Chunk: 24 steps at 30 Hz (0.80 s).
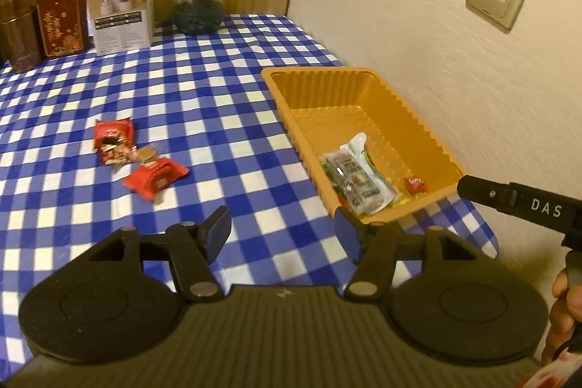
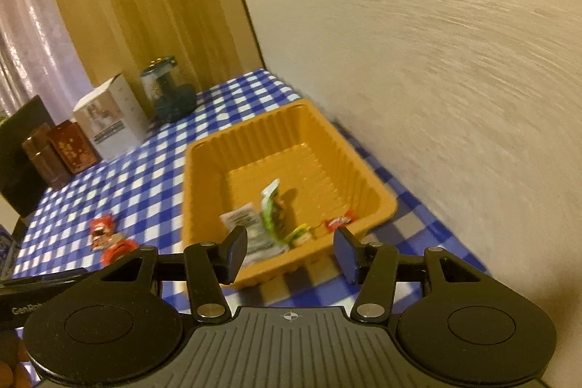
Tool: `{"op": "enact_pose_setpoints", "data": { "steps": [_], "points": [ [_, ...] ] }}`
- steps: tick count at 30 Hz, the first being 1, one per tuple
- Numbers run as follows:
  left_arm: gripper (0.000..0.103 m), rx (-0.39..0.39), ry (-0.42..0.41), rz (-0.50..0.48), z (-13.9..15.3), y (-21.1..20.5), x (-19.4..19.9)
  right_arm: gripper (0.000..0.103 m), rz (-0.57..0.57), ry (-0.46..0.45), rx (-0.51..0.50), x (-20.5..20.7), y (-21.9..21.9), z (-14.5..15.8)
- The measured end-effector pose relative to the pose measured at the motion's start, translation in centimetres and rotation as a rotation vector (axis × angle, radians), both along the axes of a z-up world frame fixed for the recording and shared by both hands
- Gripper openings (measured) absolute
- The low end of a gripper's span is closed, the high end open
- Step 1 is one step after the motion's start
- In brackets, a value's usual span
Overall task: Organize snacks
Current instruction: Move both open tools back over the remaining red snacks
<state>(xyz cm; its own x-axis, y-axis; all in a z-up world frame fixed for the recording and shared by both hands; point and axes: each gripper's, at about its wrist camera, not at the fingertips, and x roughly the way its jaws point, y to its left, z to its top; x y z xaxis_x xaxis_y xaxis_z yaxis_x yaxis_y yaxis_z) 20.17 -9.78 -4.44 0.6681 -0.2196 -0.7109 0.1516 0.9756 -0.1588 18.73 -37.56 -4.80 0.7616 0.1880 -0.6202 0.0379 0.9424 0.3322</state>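
The tray [image 1: 363, 90] is the biggest piece: an orange plastic tub with ribbed walls, thin and probably light and a bit flexible, sitting on the checked table [image 1: 218, 79] right against the wall [image 1: 436, 42]. Its long axis runs away from the near table edge toward the far end. It likely needs no moving, only filling.

Inside it, at the near end, lie pale packs [image 1: 358, 177] (a clear-and-white sachet bundle, crinkly and slippery by the look), lengthwise along the tray, with a small red candy [image 1: 415, 185] just beside them.

Out on the cloth, well apart from the tray, sit three loose snacks close together. The red pack [image 1: 113, 140] is farthest, a soft foil pouch with its long axis pointing roughly away from the camera. The red bar [image 1: 156, 178] is nearest, lying diagonally, one end toward the tray. Both look light and squashy, so I judge a pinch across the short width at mid-body holds best; the sealed ends would slide. Between them, touching or nearly so, is a tiny brown sweet [image 1: 145, 154], too small to say which way it points.

The left gripper [image 1: 283, 230] hovers above the cloth with fingers spread wide, holding nothing. The right gripper [image 2: 290, 251] hangs over the tray's near rim, fingers likewise apart and empty.
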Motion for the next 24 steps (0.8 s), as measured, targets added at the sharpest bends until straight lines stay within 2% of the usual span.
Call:
{"op": "enact_pose_setpoints", "data": {
  "steps": [12, 24],
  "points": [
    [0.062, -0.001, -0.024, 0.048, 1.7, 4.8, -5.4, 0.054, 0.054, -0.007, -0.004, -4.2, 3.8, 1.7],
    [0.063, 0.008, -0.049, 0.138, 3.1, 10.5, -7.7, 0.055, 0.150, -0.021, -0.023, -5.5, 8.5, 2.8]
  ]
}}
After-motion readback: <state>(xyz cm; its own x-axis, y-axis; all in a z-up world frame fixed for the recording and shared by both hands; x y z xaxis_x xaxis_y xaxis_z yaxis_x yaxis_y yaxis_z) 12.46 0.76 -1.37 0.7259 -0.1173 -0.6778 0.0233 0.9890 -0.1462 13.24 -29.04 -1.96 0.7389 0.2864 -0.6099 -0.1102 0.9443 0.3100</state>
